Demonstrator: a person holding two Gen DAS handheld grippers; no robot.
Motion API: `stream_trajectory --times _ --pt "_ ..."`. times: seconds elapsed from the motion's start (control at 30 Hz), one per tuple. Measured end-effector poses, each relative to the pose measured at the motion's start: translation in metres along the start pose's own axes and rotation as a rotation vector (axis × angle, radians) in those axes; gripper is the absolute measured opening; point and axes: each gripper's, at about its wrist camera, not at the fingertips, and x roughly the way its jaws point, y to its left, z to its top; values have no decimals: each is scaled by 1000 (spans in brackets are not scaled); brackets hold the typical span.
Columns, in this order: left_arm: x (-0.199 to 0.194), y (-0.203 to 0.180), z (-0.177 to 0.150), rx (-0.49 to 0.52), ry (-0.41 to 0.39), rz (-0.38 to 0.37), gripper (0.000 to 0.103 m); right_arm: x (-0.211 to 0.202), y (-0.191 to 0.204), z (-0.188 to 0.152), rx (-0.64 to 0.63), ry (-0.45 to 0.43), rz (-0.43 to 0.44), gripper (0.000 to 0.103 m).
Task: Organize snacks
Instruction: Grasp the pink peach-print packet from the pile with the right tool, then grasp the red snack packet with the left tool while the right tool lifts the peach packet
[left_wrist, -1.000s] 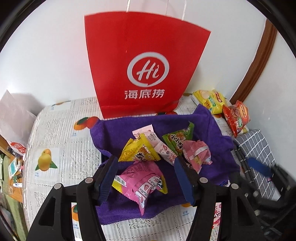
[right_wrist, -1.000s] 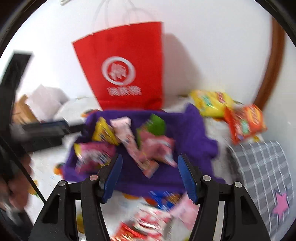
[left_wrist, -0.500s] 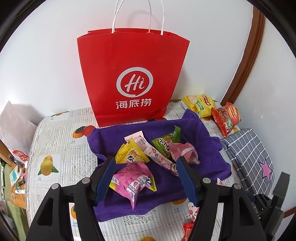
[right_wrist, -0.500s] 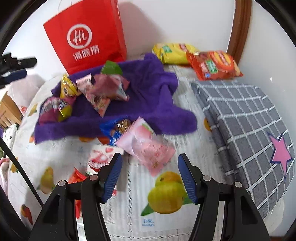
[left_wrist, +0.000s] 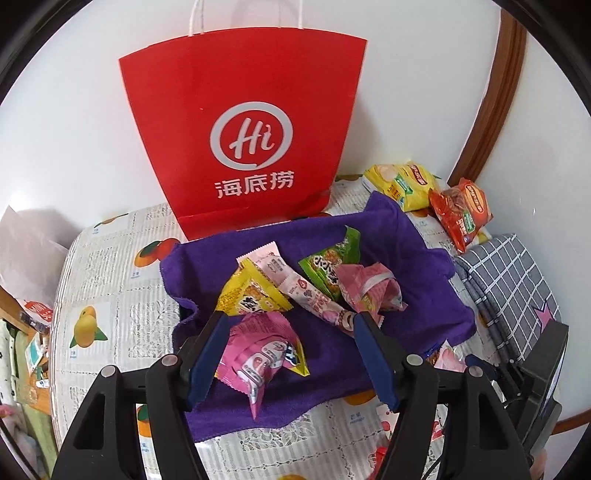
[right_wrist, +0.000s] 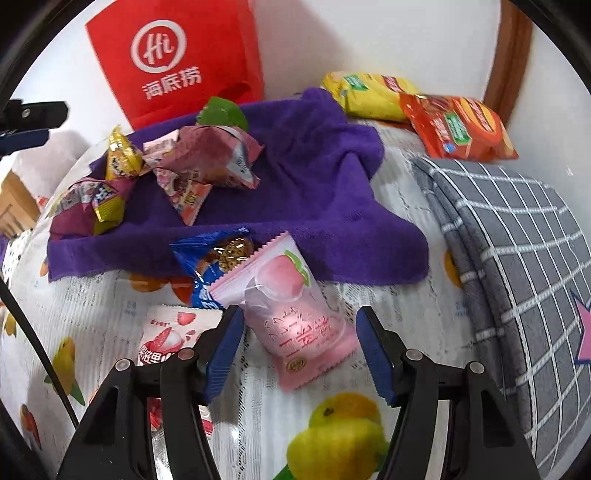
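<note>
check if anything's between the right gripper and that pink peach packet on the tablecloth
Nothing visible blocks it. The right gripper is open, and the pink peach packet already lies between its fingers. The packet's far end overlaps a blue snack packet by the purple towel, beyond the grasp.

Both tools share one build. The left gripper (left_wrist: 286, 332) has two matte black angular arms, each cut with a triangular opening, ending in dark blue fingers (left_wrist: 207, 354) with finely ribbed inner faces. Round silver screw heads sit on the black arms, two on each side of the blue fingers. The right gripper (right_wrist: 299, 328) shows the same black arms, the same silver screws and the same ribbed blue fingers (right_wrist: 373, 350). No markings, sleeves or skin can be made out.
</note>
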Motion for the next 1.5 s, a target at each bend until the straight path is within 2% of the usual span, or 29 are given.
stream_trajectory --times 0.07,0.23,0.3,0.33,0.37,0.43,0.6,0.63,0.67,0.7,0.73,0.77,0.83,1.0,1.13,1.2,1.23,1.3,1.5 --pt "0 -6 -2 16 3 -5 68 -2 1 -3 -17 -5 11 62" --pt "-6 -23 -8 57 -7 -1 68 -8 6 -13 -48 -26 18 39" --pt "-8 -28 -11 69 -6 -2 68 -13 4 -18 -32 -35 32 24" --pt "-10 -31 -13 78 -6 -3 68 -16 2 -20 -22 -37 41 13" --pt "-12 -35 -15 89 -8 -1 68 -19 0 -22 -9 -37 54 8" --pt "-15 -41 -21 98 -10 10 68 -25 -5 -27 17 -35 86 5" --pt "-17 -50 -51 119 3 -9 68 -38 -9 -36 16 -34 96 9" --pt "-12 -50 -59 113 24 -14 68 -40 -9 -35 17 -40 104 20" --pt "-9 -48 -64 106 38 -15 68 -42 -9 -34 18 -51 112 40" --pt "-7 -47 -70 102 50 -16 68 -44 -9 -31 15 -72 119 51" --pt "-5 -47 -73 100 57 -17 68 -45 -8 -29 8 -92 124 68" --pt "-3 -43 -78 92 67 -19 68 -44 -6 -26 -10 -111 127 71" --pt "-2 -37 -83 80 75 -17 68 -37 -2 -19 -44 -119 114 71" --pt "-5 -21 -88 71 70 -1 68 -9 3 -9 -93 -65 57 69" --pt "-3 -11 -93 56 75 -5 68 6 8 -14 -134 -42 36 58" --pt "0 -9 -93 44 81 -10 68 4 8 -16 -132 -64 38 55" --pt "2 -9 -92 34 85 -15 68 3 8 -17 -135 -70 39 49" --pt "4 -12 -93 30 92 -29 68 -1 6 -18 -133 -87 37 46" --pt "5 -37 -111 99 111 -49 68 -31 -11 -29 -71 -129 26 46"
